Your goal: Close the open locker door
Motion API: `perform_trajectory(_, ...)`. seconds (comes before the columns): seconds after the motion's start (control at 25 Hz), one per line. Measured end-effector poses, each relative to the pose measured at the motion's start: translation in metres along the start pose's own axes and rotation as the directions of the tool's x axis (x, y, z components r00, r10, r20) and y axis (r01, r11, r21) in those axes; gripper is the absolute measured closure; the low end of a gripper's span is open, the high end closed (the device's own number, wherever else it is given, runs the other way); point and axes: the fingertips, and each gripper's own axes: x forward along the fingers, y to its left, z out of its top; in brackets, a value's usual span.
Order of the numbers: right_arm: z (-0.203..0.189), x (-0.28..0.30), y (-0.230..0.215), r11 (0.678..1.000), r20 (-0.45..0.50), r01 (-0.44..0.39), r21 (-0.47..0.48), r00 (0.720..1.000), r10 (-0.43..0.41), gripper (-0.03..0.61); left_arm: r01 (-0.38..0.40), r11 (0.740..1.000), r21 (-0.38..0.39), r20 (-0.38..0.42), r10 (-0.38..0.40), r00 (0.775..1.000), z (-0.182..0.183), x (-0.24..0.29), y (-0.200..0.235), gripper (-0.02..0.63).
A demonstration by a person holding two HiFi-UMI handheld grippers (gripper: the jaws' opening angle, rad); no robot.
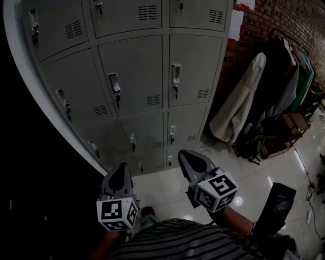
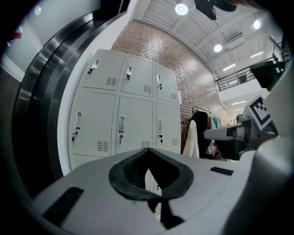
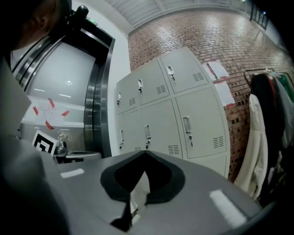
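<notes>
Left gripper (image 1: pixel 122 167) and right gripper (image 1: pixel 184 154) hang before the lockers (image 1: pixel 193 61), jaws pressed together, empty; visible doors (image 1: pixel 133 66) sit shut

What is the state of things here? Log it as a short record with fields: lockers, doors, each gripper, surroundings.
lockers: grey lockers, three columns in view, next to a brick wall
doors: every door in view looks shut; no open one seen
left: left gripper, jaws together, nothing between them, not touching the lockers
right: right gripper, jaws together, nothing between them, not touching the lockers
surroundings: white coat hanging to the right of the lockers; glossy pale floor
</notes>
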Motion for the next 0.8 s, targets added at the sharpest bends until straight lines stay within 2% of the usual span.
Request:
perform_trajectory(0.24,0.001,-0.002,0.007,0.998,-0.008,-0.006,-0.056,1.0,0.006,0.578,0.002,1.0,-0.004,0.005,-0.002,1.0,0.002,-0.003,-0.002,0.609)
perform_trajectory(0.8,-0.002,0.008,0.027,0.996,-0.034,-0.048,-0.081,0.998,0.045,0.578,-0.002,1.0,-0.019,-0.01,0.002,1.0,-0.003,-0.014,0.001,0.609)
